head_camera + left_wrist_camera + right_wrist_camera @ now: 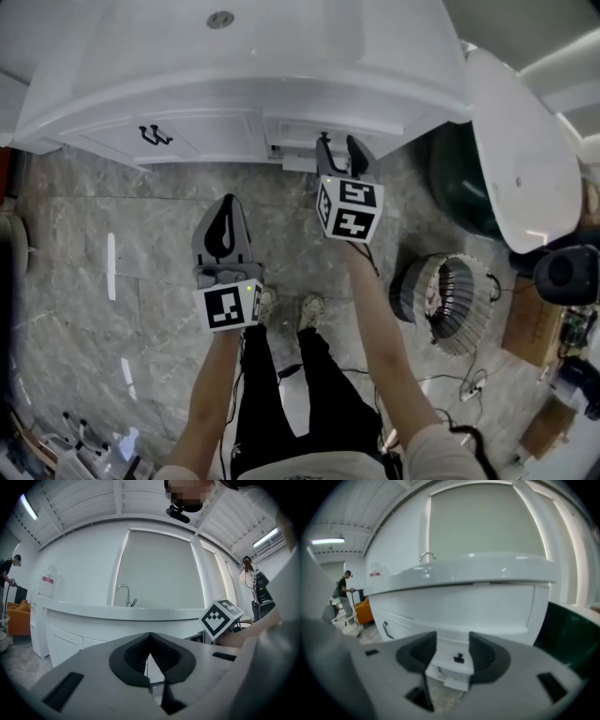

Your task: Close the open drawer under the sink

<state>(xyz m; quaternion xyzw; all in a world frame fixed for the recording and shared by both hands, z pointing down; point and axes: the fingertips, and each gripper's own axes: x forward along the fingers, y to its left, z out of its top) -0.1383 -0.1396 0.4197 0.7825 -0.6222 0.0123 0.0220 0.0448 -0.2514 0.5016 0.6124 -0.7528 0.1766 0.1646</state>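
Observation:
A white sink vanity (234, 84) fills the top of the head view. Under its right part a small white drawer (298, 157) sticks out a little; the right gripper view shows its front (452, 670) with a small black knob (458, 658). My right gripper (339, 142) points at that drawer, tilted down, and is open. The drawer front shows between its jaws (453, 639), which touch nothing. My left gripper (225, 204) hangs lower left over the floor, away from the vanity. It is shut and empty (150, 637), pointing level at the vanity front and faucet (124, 592).
A cabinet door with a black handle (155, 136) sits left of the drawer. Right of the vanity stand a dark green tub (459, 178), a long white fixture (520, 159), a round wire heater (450, 300), cables and a cardboard box (530, 328). The floor is grey marble tile (94, 244).

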